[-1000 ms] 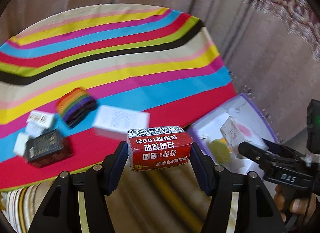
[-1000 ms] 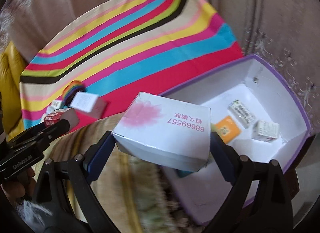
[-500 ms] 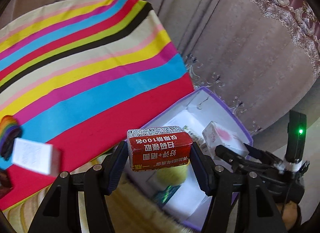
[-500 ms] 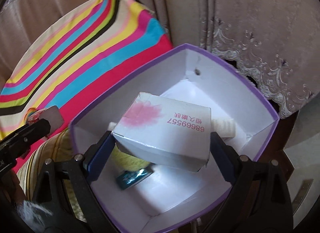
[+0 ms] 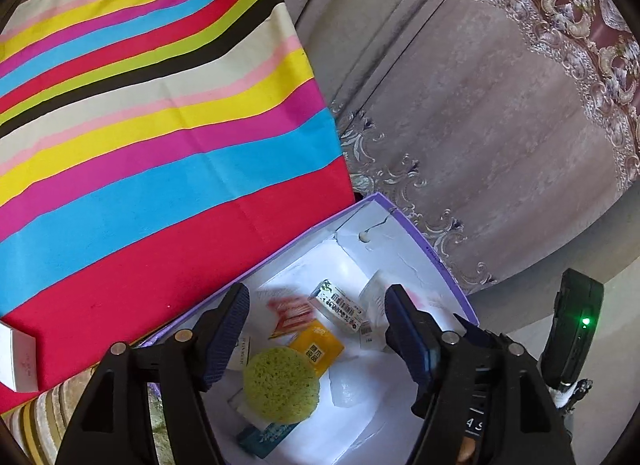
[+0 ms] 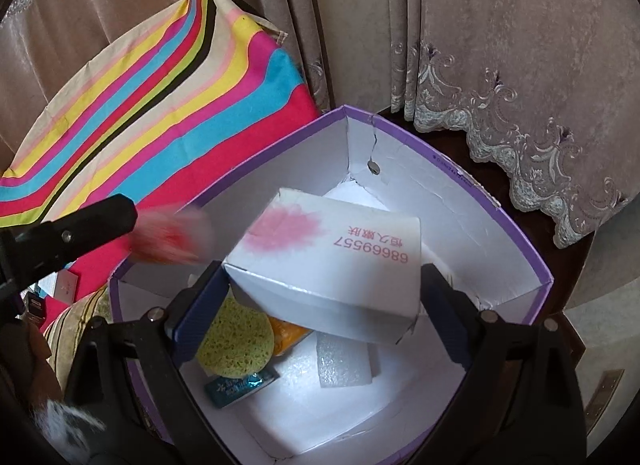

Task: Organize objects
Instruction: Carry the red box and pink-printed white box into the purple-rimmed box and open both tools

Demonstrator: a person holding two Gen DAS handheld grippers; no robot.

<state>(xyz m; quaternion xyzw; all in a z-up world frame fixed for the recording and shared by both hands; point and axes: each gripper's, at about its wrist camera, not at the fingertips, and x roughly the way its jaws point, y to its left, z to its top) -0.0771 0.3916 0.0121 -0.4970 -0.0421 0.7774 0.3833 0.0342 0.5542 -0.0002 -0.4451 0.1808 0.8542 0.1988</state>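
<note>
My left gripper (image 5: 316,301) hangs over the purple-rimmed white box (image 5: 420,241) with its jaws opening. The red carton (image 5: 290,311) is out of the pads, a blur falling between them into the box; the right wrist view shows that red carton (image 6: 172,237) as a smear just off the left gripper's fingertip (image 6: 116,213). My right gripper (image 6: 322,277) is shut on a white carton with a pink flower (image 6: 332,261), tilted above the box's inside (image 6: 460,173).
In the box lie a green round sponge (image 6: 236,341), an orange packet (image 5: 318,351), a teal packet (image 6: 240,383), a foam block (image 6: 344,365) and a barcoded carton (image 5: 340,305). The striped cloth (image 5: 160,145) borders its left, a white carton (image 5: 18,357) on it. Curtains (image 5: 480,105) hang behind.
Both grippers swung right from the striped cloth to above the purple box. The left jaws spread and let the red carton go. The right still holds its white carton.
</note>
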